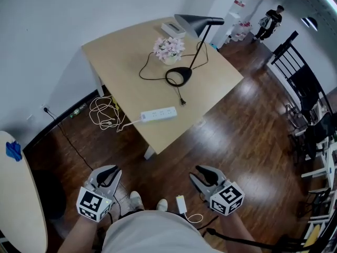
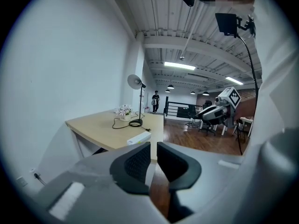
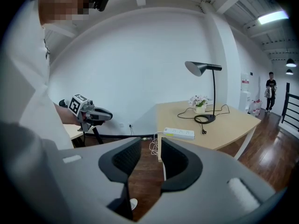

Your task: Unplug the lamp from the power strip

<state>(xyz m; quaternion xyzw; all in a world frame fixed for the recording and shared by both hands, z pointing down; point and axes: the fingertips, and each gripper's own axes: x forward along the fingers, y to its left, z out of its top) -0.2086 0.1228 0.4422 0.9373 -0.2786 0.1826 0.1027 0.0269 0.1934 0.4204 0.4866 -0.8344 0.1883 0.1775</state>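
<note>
The black desk lamp (image 1: 179,76) stands on the beige table (image 1: 121,62). Its cord ends in a black plug (image 1: 182,102) that lies loose on the tabletop, a short way from the white power strip (image 1: 158,114) near the front edge. Both grippers hang low by my body, well short of the table. My left gripper (image 1: 109,172) and right gripper (image 1: 201,172) each show a narrow gap with nothing in it. The left gripper (image 2: 153,148) looks toward the strip (image 2: 138,138) and lamp (image 2: 136,122). Past the right gripper (image 3: 150,148) I see the strip (image 3: 178,133) and plug (image 3: 204,132).
A pot of pink flowers (image 1: 168,49) and a white box (image 1: 172,29) sit at the back of the table. Coiled cables (image 1: 105,112) lie on the floor to its left. Black chairs (image 1: 305,88) line the right wall. A person (image 1: 271,20) stands far off.
</note>
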